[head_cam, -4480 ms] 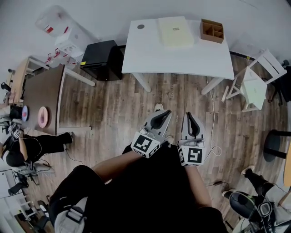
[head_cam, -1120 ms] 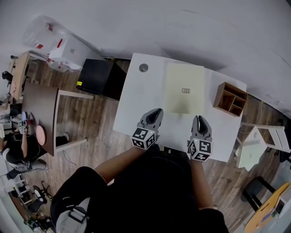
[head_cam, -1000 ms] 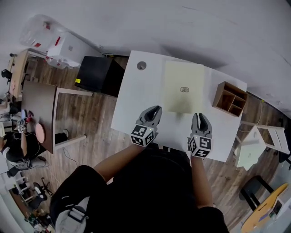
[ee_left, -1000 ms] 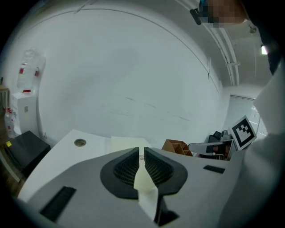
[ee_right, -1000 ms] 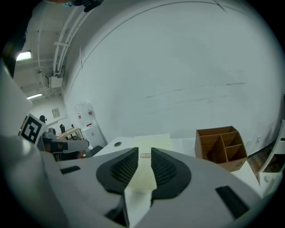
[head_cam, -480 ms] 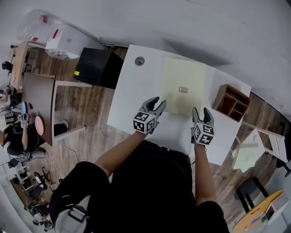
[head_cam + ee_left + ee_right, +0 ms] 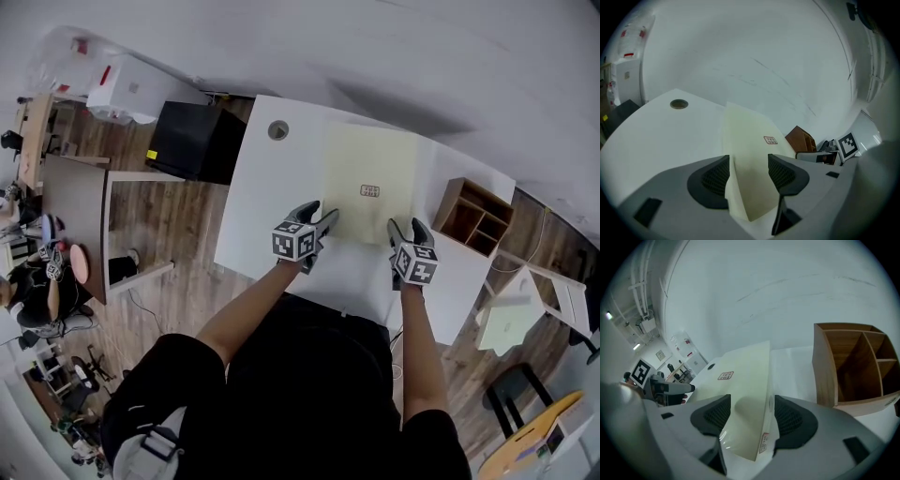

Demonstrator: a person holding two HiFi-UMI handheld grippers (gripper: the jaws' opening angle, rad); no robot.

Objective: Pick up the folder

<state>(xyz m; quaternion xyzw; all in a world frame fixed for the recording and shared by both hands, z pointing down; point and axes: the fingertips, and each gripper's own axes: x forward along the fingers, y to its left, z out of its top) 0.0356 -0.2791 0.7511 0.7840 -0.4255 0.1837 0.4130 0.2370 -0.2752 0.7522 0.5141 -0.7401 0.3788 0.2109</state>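
Straddling the folder's near corners, two entries:

- Left hand-held gripper (image 7: 319,216): released, jaws wide and just been opening; the folder's near left corner lies between the pads, not pressed by either
- Right hand-held gripper (image 7: 407,228): released likewise, jaws just been opening; the near right corner and its edge sit between the pads, unclamped
- Folder (image 7: 368,183): pale yellow, lying flat on the table (image 7: 262,216), towards the far side, between a round cap (image 7: 277,130) and a wooden organiser (image 7: 464,217)
- Handling, judged: light, fairly stiff, with a smooth cover showing some sheen, so likely slippery. Lying flat, it offers little to bite on. Best hold is at the two near corners or the near edge, one jaw worked under and one on top, both sides raised together so it stays level and nothing slides out
- Label (image 7: 370,191): small, pale with red print, mid-cover; too small to read
- Edge sticker (image 7: 763,442): red marks on the near right edge; illegible
- Surroundings: black cabinet (image 7: 192,142) beside the table, on wood flooring
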